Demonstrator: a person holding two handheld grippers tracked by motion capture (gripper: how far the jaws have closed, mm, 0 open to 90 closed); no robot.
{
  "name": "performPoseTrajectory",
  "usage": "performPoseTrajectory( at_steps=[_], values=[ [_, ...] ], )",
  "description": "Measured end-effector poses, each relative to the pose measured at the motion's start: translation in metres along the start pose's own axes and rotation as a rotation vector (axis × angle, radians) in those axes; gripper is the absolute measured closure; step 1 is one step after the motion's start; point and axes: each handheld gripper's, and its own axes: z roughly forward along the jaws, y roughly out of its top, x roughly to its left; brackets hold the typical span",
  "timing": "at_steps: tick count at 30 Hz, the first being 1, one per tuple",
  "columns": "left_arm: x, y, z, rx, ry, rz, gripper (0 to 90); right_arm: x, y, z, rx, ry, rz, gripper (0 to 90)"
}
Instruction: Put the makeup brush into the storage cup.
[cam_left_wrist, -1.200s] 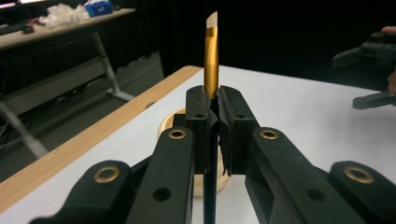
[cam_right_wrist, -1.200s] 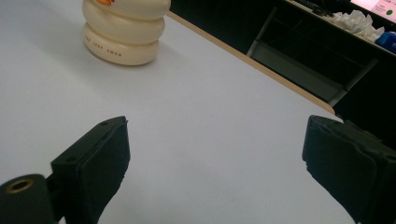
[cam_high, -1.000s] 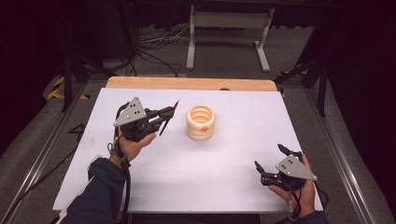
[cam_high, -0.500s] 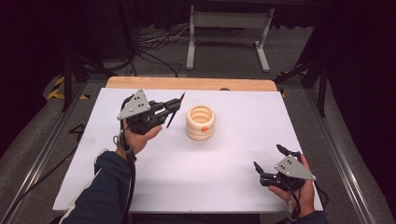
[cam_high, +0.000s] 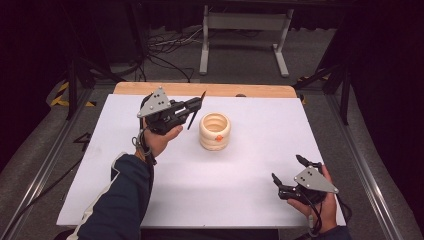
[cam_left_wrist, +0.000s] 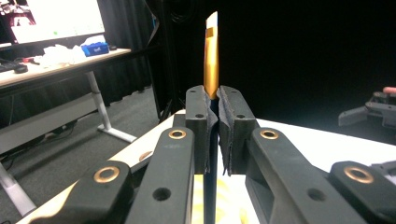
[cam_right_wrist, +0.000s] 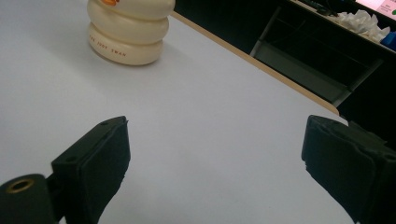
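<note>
The pen (cam_left_wrist: 211, 56) sits tight in the left gripper (cam_high: 192, 107) jaws, just beside the cream pot (cam_high: 215, 131); the right gripper (cam_high: 290, 175) jaws gape wide over the desk (cam_high: 225, 190)

A lab or recording studio, dimly lit. A white worktop (cam_high: 150, 200) stands on grey carpet between metal floor rails (cam_high: 40, 165). Black curtains (cam_left_wrist: 303, 56) form the backdrop. Cables (cam_high: 165, 55) trail at upper left; a desk (cam_left_wrist: 56, 63) carries a lit monitor (cam_left_wrist: 56, 18).

Left hand-held gripper (cam_high: 192, 111) clamped, raised; right hand-held gripper (cam_high: 290, 175) agape, low.
</note>
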Motion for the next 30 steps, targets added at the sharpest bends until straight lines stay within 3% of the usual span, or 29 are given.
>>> performPoseTrajectory(
  at_steps=[25, 30],
  values=[
    [0.001, -0.007, 0.049, -0.040, -0.060, -0.019, 82.9, -0.002, -0.001, -0.001, -0.008, 0.007, 0.011, 8.3],
    [0.005, -0.009, 0.061, -0.059, -0.073, -0.039, 82.9, -0.002, -0.001, -0.001, -0.009, 0.009, 0.010, 8.3]
  ],
)
